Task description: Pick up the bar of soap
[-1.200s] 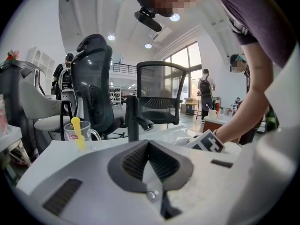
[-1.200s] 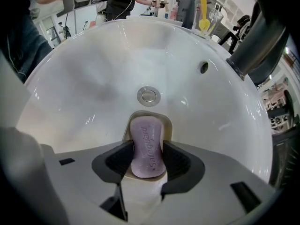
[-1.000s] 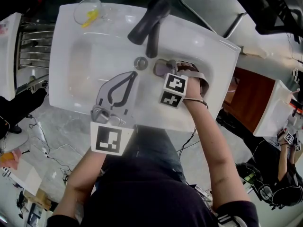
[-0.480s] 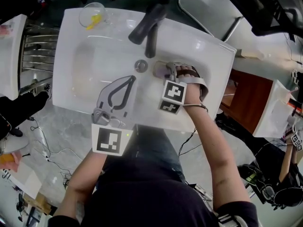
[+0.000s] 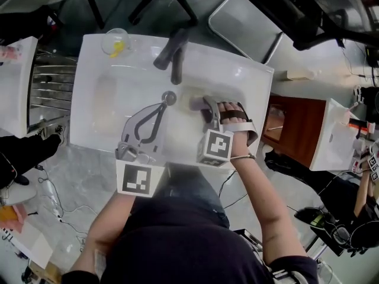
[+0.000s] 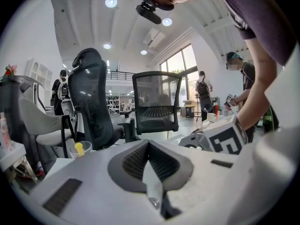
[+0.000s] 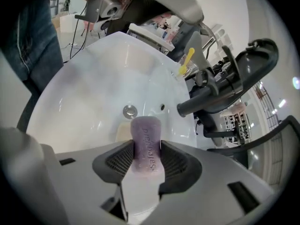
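Right gripper [image 7: 146, 150], as I hold it: jaws clamped wide on the purple oblong soap bar [image 7: 146, 134], apparently clear above the white ceramic basin [image 7: 89, 83], its round metal drain [image 7: 130, 110] at twelve o'clock. Pick-up looks achieved. Left gripper [image 6: 149, 149], at nine o'clock, is closed and empty.

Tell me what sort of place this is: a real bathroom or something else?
Probably an open office or lab, not a bathroom. The white basin and its dark faucet stand among mesh office chairs, and tall windows and recessed ceiling lights show a big shared hall behind.
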A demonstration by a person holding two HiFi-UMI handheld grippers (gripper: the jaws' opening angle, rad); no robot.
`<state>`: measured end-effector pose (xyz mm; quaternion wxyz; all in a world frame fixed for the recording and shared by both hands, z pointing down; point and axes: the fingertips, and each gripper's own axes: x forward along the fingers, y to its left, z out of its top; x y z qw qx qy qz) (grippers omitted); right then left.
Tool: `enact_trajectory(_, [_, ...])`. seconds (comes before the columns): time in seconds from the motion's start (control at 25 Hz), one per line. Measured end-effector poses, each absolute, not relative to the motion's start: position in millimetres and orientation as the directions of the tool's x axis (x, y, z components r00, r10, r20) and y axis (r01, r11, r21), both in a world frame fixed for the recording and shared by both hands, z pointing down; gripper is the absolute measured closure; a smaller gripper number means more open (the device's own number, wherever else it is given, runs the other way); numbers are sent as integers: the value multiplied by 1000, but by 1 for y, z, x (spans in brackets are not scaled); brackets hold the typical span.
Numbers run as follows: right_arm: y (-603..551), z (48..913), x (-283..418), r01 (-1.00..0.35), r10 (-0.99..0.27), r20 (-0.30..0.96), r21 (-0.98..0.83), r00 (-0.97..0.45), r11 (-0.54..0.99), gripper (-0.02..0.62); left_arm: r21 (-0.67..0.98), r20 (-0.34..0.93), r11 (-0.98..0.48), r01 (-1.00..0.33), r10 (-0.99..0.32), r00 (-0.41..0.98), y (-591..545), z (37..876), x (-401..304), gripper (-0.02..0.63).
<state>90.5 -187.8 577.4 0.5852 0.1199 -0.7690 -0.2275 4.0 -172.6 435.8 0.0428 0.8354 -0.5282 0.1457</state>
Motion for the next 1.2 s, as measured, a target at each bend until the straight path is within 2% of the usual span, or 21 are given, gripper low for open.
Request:
enact_trajectory(0.28, [-191, 513, 104, 31, -622, 722, 660, -303, 750, 407, -106, 238, -439, -892, -882, 406, -170, 403, 7, 609])
enact_trajectory(0.72, [-190, 385, 95, -203, -834, 421, 836, -356, 509, 407, -145, 89, -436, -888, -900, 427, -167, 328, 3, 609])
enact_trajectory(0.88, [-197, 341, 90, -289, -894, 290, 873, -340, 393, 407, -152, 9, -439, -885, -896, 443, -172, 300, -1, 609])
enact_trajectory(1.04, [-192, 307, 83, -372, -926, 182, 876, -332, 306, 407, -164, -20, -432, -887, -897, 441, -166, 283, -8, 609])
enact_trajectory(1.2, [-187, 283, 79, -528, -942, 88, 809, -325, 258, 407, -182, -64, -419, -889, -898, 436, -165, 271, -15, 609])
